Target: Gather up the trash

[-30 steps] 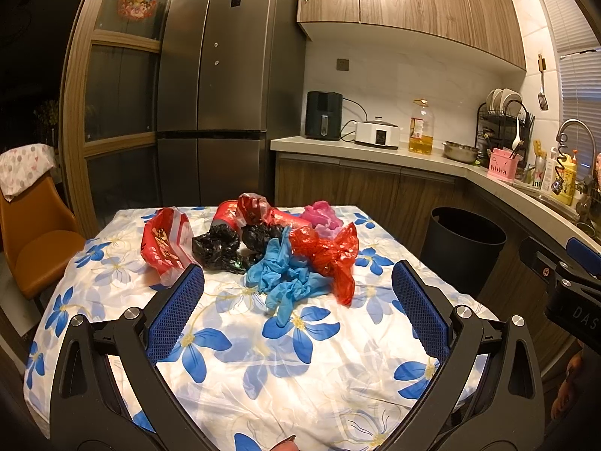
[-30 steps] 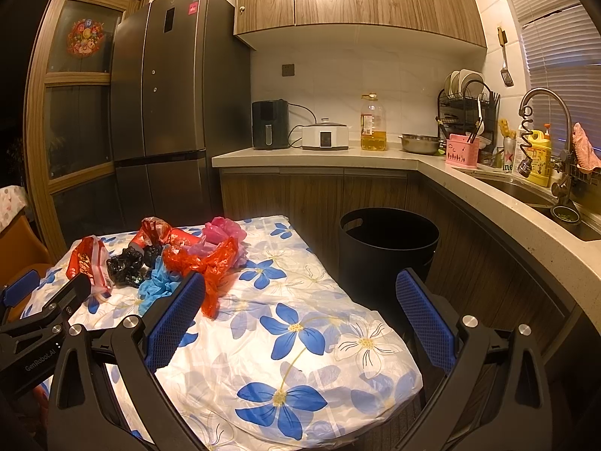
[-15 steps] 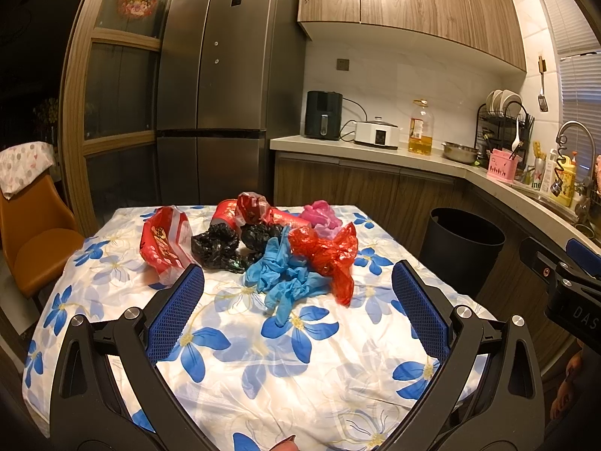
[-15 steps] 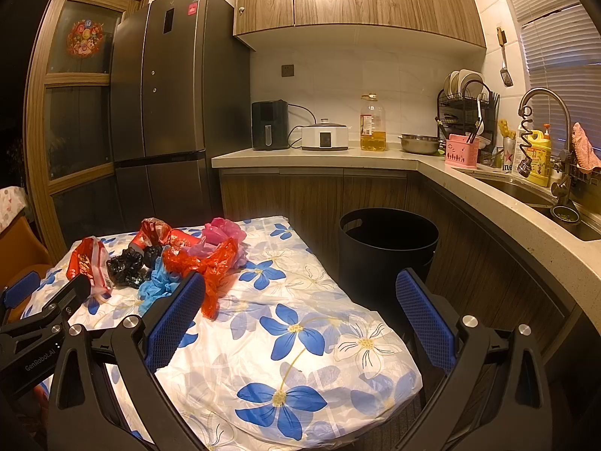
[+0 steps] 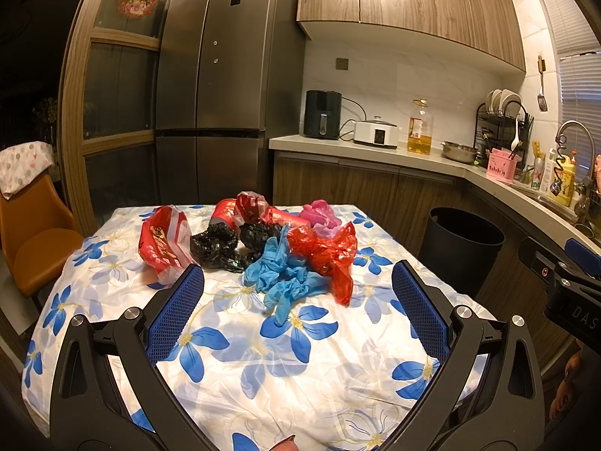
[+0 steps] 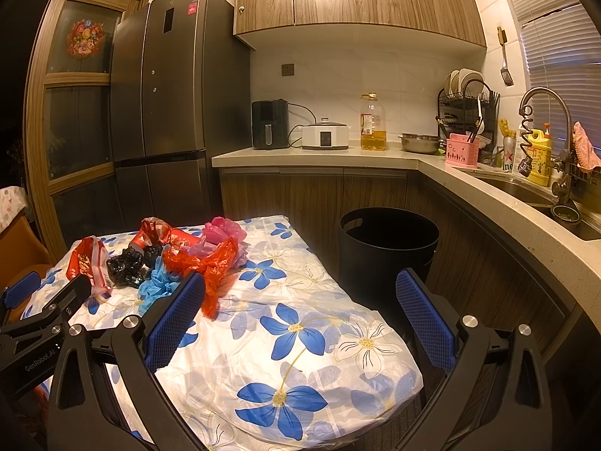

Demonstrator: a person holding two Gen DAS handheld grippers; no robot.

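A heap of trash lies on the flowered tablecloth [image 5: 300, 357]: a red snack bag [image 5: 163, 240], black bags [image 5: 218, 248], blue gloves [image 5: 285, 278], a red plastic bag [image 5: 326, 251], a pink bag [image 5: 321, 216] and red wrappers [image 5: 248, 208]. A black bin [image 6: 388, 248] stands on the floor right of the table. My left gripper [image 5: 298, 308] is open and empty, hovering just short of the blue gloves. My right gripper [image 6: 300, 312] is open and empty above the table's right part; the heap [image 6: 203, 259] lies to its left.
An orange chair [image 5: 33, 240] stands left of the table. The counter [image 6: 375, 154] behind carries an air fryer, a cooker, an oil bottle and a dish rack. A sink [image 6: 526, 191] is at the right. A fridge [image 5: 221, 105] stands behind the table.
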